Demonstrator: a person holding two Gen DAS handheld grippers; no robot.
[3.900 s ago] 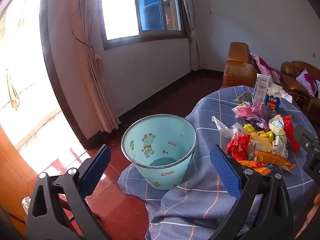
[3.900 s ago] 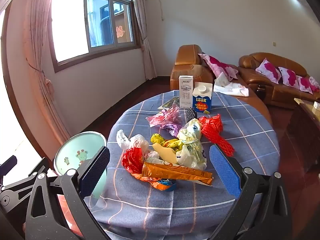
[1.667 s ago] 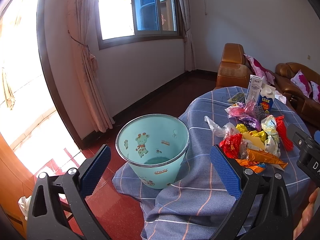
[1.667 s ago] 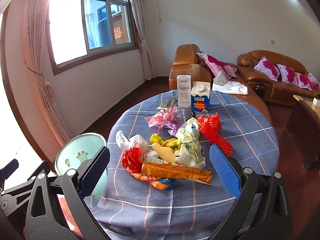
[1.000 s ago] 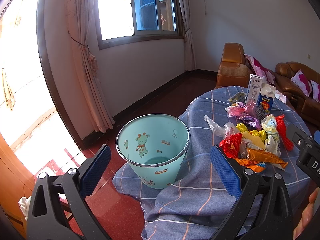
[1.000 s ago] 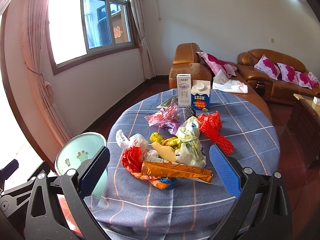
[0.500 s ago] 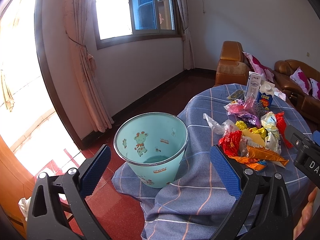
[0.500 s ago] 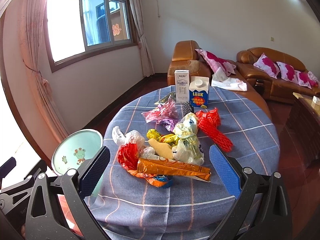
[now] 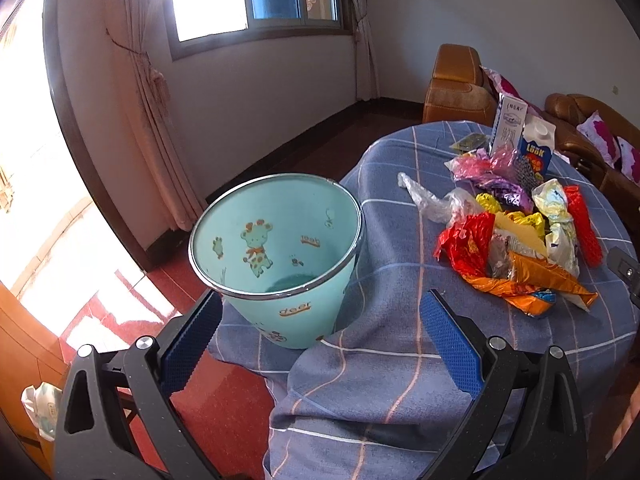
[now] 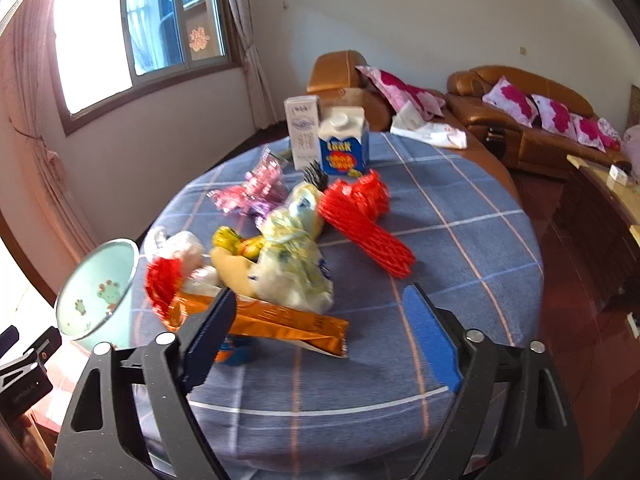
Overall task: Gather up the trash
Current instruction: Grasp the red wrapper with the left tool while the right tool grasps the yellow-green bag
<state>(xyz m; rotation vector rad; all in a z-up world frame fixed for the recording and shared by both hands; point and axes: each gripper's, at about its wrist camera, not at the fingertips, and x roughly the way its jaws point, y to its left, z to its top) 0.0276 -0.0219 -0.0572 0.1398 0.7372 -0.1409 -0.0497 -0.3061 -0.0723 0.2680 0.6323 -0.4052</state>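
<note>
Right wrist: right gripper [image 10: 320, 334] spread, jaws just closing, empty; orange wrapper [image 10: 280, 320] likely light, crinkly, slippery; best pinched mid-length; left gripper [image 9: 320, 338] spread.

left gripper [image 9: 322, 330]: black open-frame arms, triangular cut-outs, silver screw heads, blue ribbed pads | right gripper [image 10: 320, 334]: same black frame, silver screws, blue pads, the left one with toothed edge | lower left of right view: black block, faint lettering
</note>
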